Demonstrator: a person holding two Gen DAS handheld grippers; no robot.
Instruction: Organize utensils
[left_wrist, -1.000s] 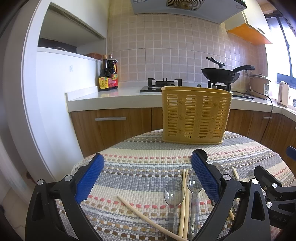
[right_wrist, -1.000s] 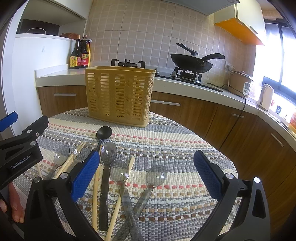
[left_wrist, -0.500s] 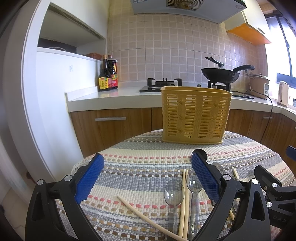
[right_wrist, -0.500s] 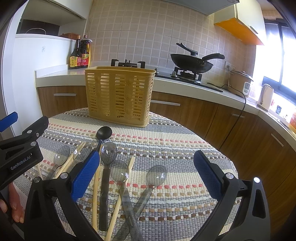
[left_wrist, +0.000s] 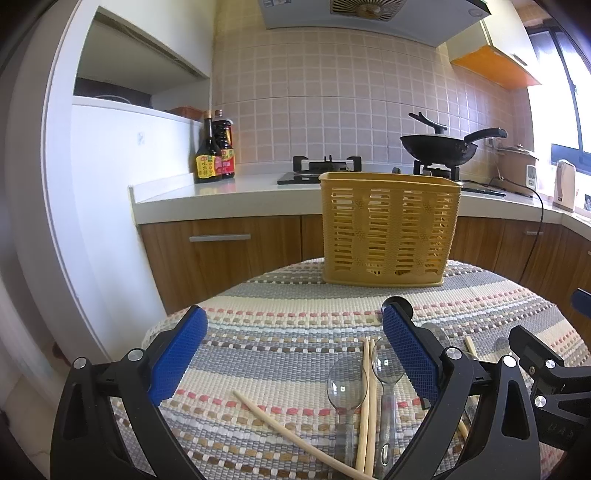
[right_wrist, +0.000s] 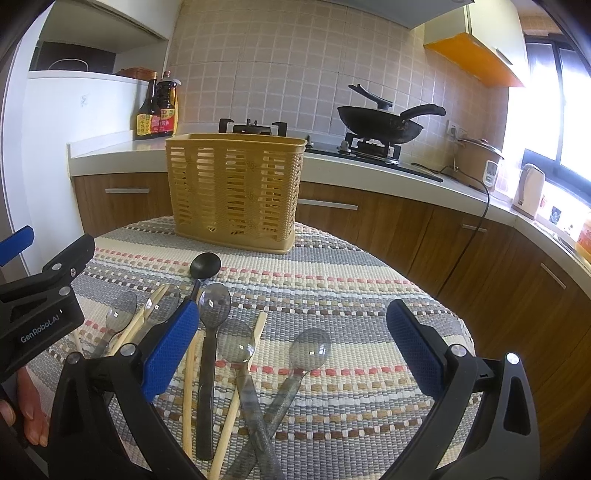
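We are looking across the striped table mat (right_wrist: 351, 280), where the yellow slotted basket (right_wrist: 234, 192) is standing upright at upper centre, ready to take utensils. In the lower half, the clear spoons (right_wrist: 308, 350), chopsticks (right_wrist: 188, 387) and black spoon (right_wrist: 204, 266) are lying loose, not yet sorted. We are holding the right gripper (right_wrist: 291, 354) and left gripper (left_wrist: 295, 363) spread wide and empty, poised above them for picking.

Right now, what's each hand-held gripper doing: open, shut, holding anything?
Left hand-held gripper: open, holding nothing, above the spoons.
Right hand-held gripper: open, holding nothing.
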